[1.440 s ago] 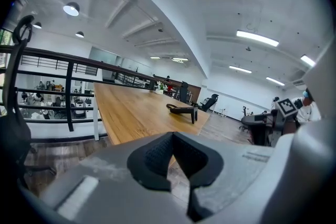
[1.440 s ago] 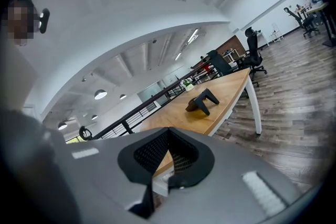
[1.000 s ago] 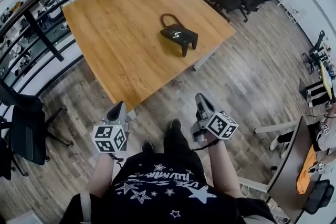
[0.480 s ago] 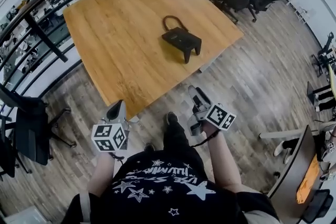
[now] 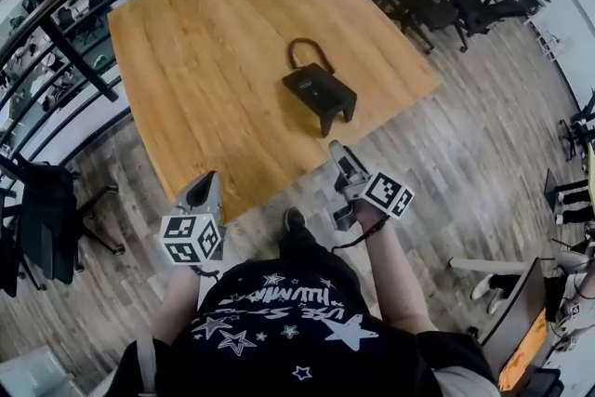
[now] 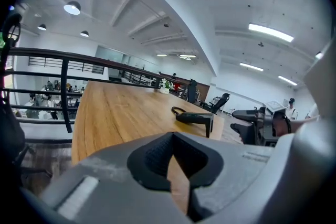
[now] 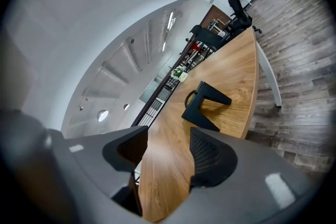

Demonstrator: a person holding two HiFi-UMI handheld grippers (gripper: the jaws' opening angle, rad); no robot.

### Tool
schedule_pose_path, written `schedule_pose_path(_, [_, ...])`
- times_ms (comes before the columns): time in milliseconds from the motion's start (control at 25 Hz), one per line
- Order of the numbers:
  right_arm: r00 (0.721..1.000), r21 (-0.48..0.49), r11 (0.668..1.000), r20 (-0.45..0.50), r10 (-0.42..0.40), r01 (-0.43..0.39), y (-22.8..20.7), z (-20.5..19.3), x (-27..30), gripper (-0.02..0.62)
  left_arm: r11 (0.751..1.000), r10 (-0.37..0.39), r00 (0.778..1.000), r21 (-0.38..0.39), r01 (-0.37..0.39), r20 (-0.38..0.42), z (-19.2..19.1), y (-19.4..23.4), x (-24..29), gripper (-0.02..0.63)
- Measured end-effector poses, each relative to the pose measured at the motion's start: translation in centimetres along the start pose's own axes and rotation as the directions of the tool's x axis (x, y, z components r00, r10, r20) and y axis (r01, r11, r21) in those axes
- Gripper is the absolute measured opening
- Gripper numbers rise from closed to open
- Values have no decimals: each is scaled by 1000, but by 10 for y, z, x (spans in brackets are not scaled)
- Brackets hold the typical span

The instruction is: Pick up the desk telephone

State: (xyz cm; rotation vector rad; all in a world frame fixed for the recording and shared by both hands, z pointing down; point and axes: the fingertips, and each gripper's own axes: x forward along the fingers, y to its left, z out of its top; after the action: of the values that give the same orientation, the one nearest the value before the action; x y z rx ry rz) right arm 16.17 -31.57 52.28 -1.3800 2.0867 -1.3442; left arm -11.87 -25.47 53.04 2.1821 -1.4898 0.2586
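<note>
Brought both grippers up to the near edge of the table (image 5: 186, 60) over the last second; desk telephone (image 5: 320, 91) sat closer ahead as a result. Read right gripper (image 5: 342, 161) as jaws spread and opening, nothing between them, only tabletop showing through the gap. Read left gripper (image 5: 205, 188) as jaws pressed together at the tips, empty. Placed the telephone right of table centre, well apart from both grippers, body tilted up on its stand, cord loop (image 5: 303, 51) curled against its far side. Saw it dead ahead in the right gripper view, off to the right in the left gripper view. Judged pick not yet started, approach only. Flagged risks: slanted black body looked thin at the edges, so a pinch on the slope could slip or tip it off the stand; a low, level approach could shove it toward the far right table edge instead of gripping; cord loop could snag or drag on lift; left gripper closed, so no second hold unless opened first.
</note>
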Motion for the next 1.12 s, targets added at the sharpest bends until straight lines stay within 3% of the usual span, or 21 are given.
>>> schedule_pose_path(200, [999,60,998,-48,22,-19,-14,18,33,255,999,42,999,-17,-42,-1,7,-4,26,2])
schedule_pose_path(560, [998,204,978,-59,-36,47,-62,47,71,282,991,122,993,-50,-122,2,14,-9,54,2])
schedule_pose_path(880, [997,364,931,-79,-11,39,-85,52,101,311,981,184,983,-70,-183,8,18,-14,65,2])
schedule_pose_path(1120, [994,368,929,-113,-2,44,-91,48,121,310,969,231,973,-89,-229,6,15,-13,66,2])
